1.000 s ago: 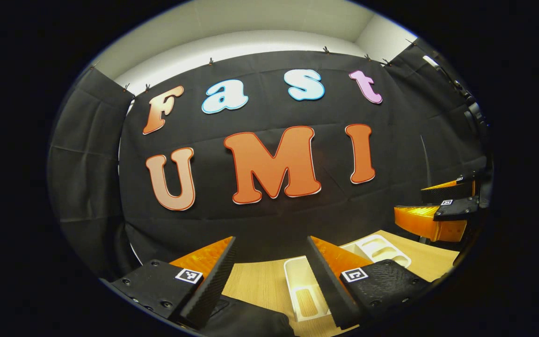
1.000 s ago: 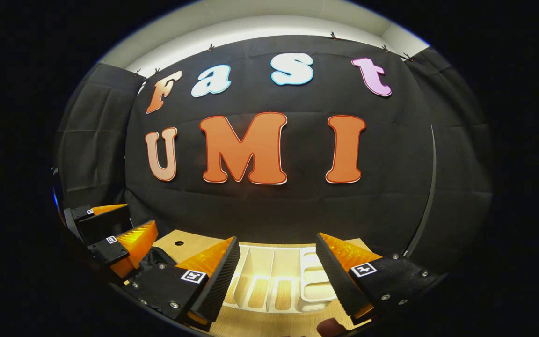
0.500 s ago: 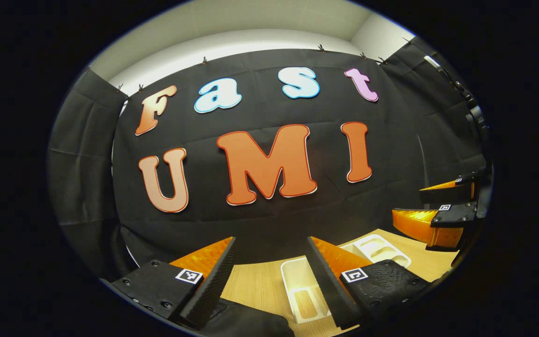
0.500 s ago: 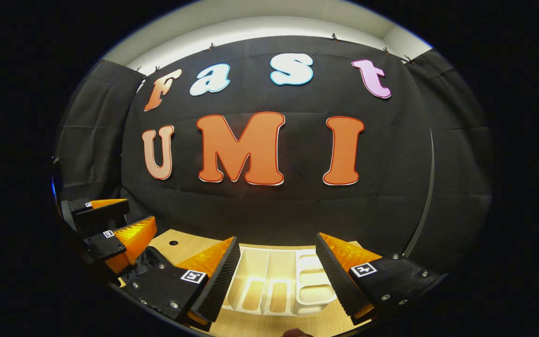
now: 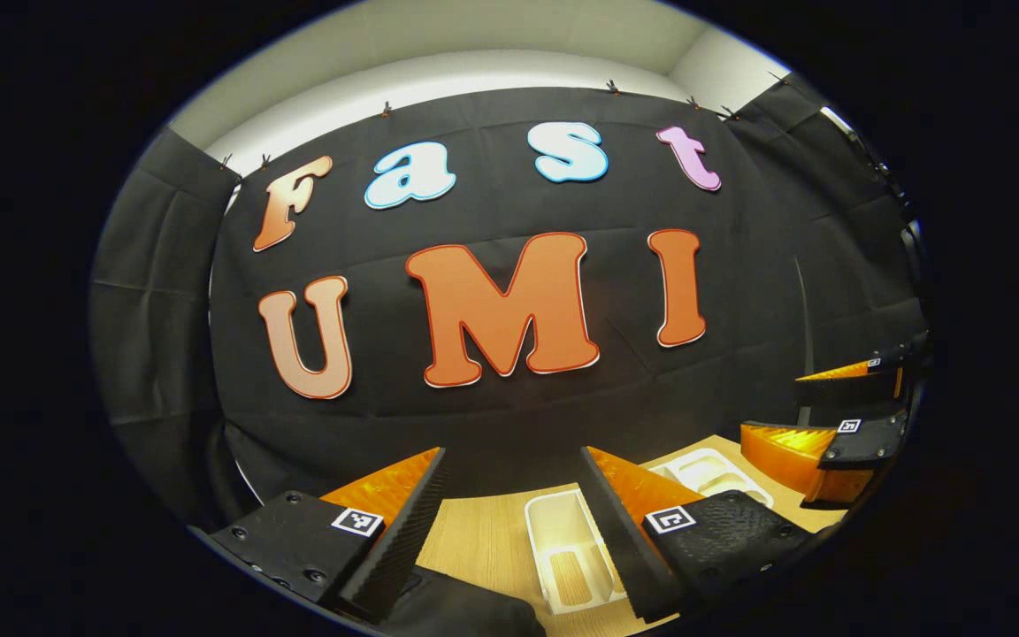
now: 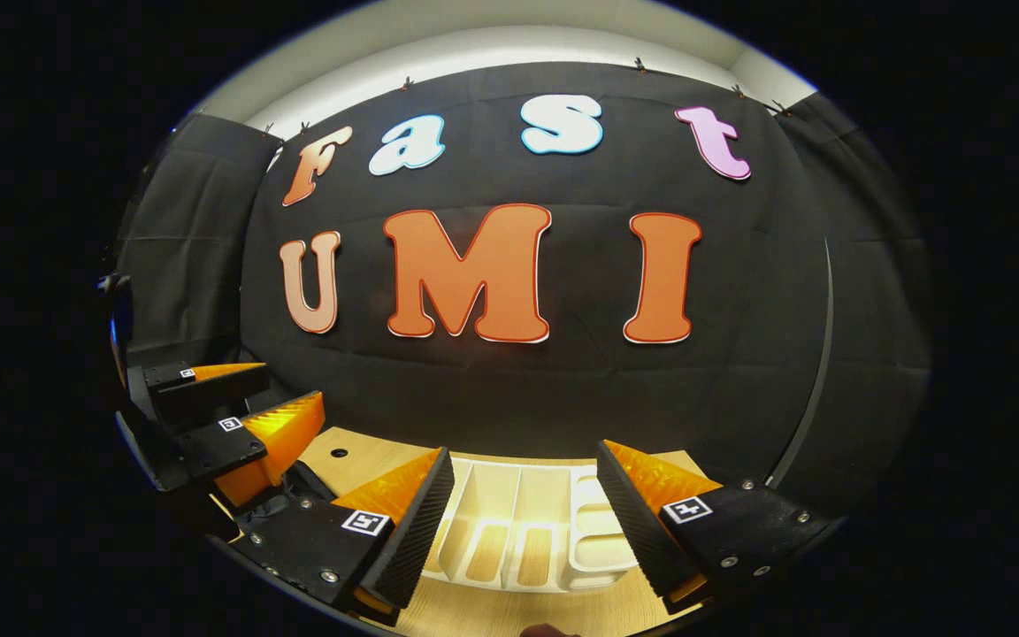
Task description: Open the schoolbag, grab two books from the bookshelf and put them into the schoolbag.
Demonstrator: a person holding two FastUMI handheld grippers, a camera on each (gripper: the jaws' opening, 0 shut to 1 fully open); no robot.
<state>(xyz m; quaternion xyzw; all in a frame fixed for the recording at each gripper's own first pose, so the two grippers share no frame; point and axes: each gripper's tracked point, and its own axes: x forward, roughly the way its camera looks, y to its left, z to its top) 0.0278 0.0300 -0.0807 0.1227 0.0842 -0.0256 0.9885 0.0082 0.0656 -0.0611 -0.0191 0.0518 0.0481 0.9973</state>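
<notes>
In the left gripper view a dark, soft fabric mass, probably the schoolbag (image 5: pixel 461 610), lies on the pale wood-grain desk (image 5: pixel 483 535) just under the left gripper (image 5: pixel 509 509), whose jaws stand wide apart and hold nothing. To its right sits the white bookshelf (image 5: pixel 563 553), a moulded plastic rack of smooth, rounded compartments with the desk showing through slots in its floor. No books are visible in the compartments I can see. At the far right hangs the right gripper (image 5: pixel 815 416), above the rack's end.

In the right gripper view the left gripper (image 6: pixel 240 402) hovers at the left edge over dark cloth, then come the right gripper's (image 6: pixel 523 509) own ribbed, wedge-shaped fingers (image 6: pixel 412 522), also spread and empty, with the rack between them.

As I judge it, the limp bag could slide or bunch when pulled at, since nothing pins it. The two grippers could also collide over the narrow rack.
</notes>
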